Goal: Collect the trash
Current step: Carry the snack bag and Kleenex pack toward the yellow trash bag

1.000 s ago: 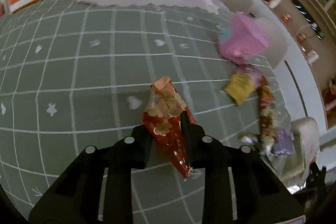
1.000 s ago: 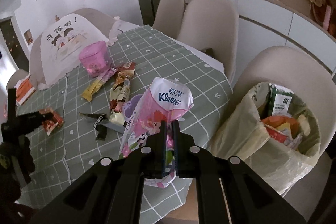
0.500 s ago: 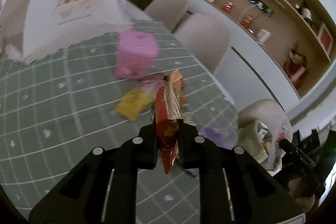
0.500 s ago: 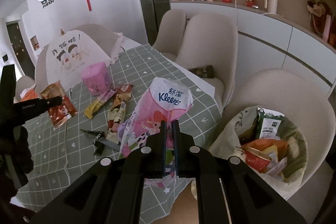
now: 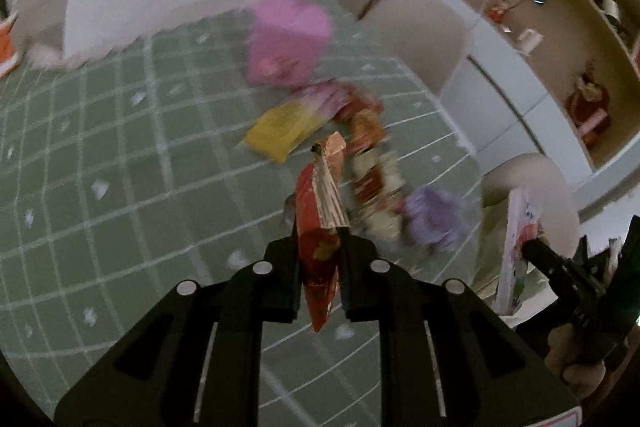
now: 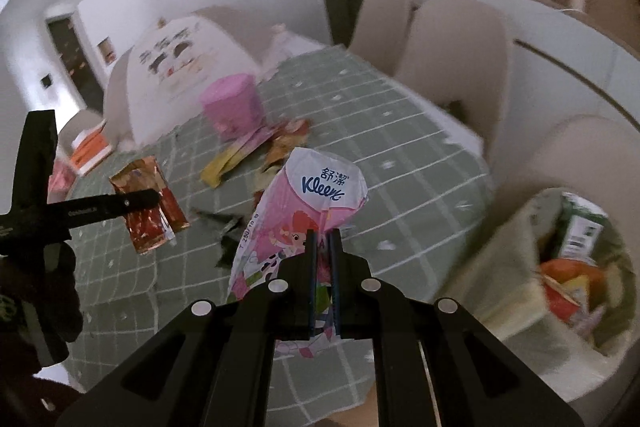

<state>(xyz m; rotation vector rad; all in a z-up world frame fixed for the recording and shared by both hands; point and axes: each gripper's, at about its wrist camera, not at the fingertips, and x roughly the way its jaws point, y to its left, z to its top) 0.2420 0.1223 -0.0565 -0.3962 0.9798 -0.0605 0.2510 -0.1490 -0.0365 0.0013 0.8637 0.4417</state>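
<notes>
My left gripper (image 5: 319,251) is shut on a red snack wrapper (image 5: 320,223) and holds it above the green checked tablecloth (image 5: 120,187). The same wrapper (image 6: 150,205) shows in the right wrist view, hanging from the left gripper (image 6: 154,197). My right gripper (image 6: 323,247) is shut on a pink Kleenex tissue pack wrapper (image 6: 304,219), held above the table edge. A pale trash bag (image 6: 560,263) with several wrappers inside sits on a chair at the right. More wrappers (image 5: 368,163) lie in a row on the cloth.
A pink tub (image 5: 286,41) stands on the table behind a yellow wrapper (image 5: 280,133). A white mesh food cover (image 6: 172,75) is at the back. Beige chairs (image 6: 452,47) line the table's far side. An orange box (image 6: 90,151) sits at the far left.
My left gripper has lifted the red wrapper off the cloth and swung right, toward the row of wrappers and the bag. My right gripper has held the Kleenex wrapper nearly still.
</notes>
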